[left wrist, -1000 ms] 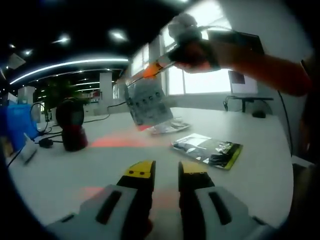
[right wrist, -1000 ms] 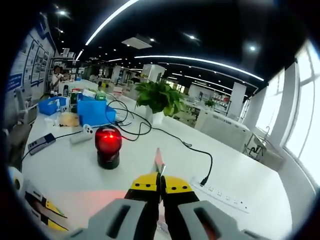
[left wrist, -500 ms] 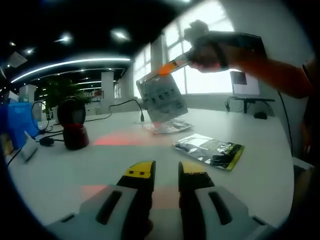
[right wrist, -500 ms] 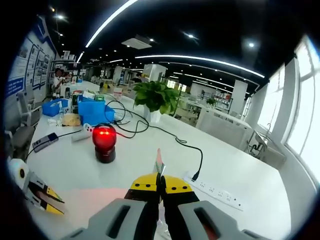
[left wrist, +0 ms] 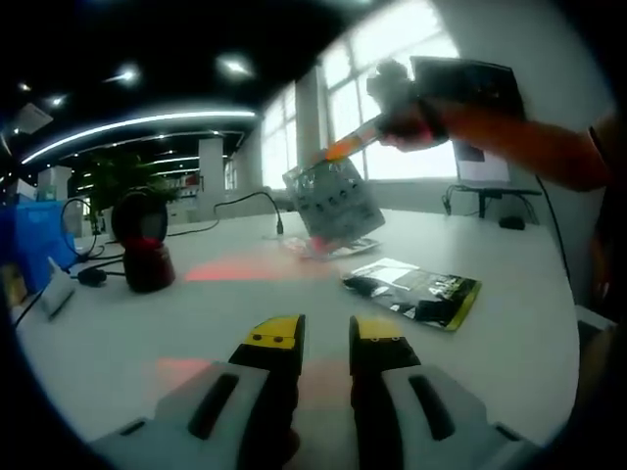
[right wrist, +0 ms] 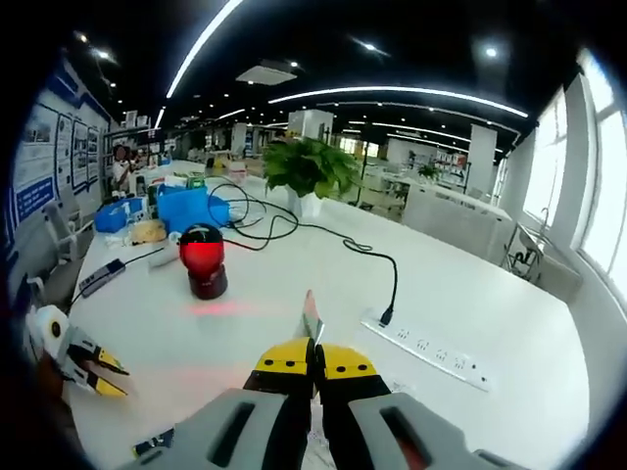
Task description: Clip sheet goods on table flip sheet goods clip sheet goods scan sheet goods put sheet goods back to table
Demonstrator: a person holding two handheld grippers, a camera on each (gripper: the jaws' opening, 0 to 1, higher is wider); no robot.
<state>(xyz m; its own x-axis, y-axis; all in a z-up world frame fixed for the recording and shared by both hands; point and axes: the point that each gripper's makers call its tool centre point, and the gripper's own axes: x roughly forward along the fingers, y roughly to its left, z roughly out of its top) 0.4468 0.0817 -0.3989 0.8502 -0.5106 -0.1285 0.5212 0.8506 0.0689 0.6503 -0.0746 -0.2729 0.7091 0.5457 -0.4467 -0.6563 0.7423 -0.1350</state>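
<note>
Two tools are mine; my right tool has its yellow-tipped jaws pressed together on the top edge of the sheet goods, a thin pale packet that hangs from the grip above the middle of the worktop; in the left gripper view that tool comes in from the upper right with my hand around it; my left tool sits low over the near edge of the worktop with a narrow gap between its jaws and nothing in it.

Outward from the held packet, a clear flat packet lies on the worktop just below it; a dark packet with a yellow edge lies toward the right edge; the scanner, round-headed and glowing red, stands toward the far left and throws a red band across the surface; a power strip runs near the far right edge.

I judge the packet light and floppy; it tilts from a single pinch, so it will swing and curl; a hold on the sealed rim seems safest, since the smooth film looks slippery.

From my right tool's camera the packet shows as a mere edge-on sliver between the jaws; its printed face is too blurred to read; I cannot tell whether a barcode faces the scanner.
</note>
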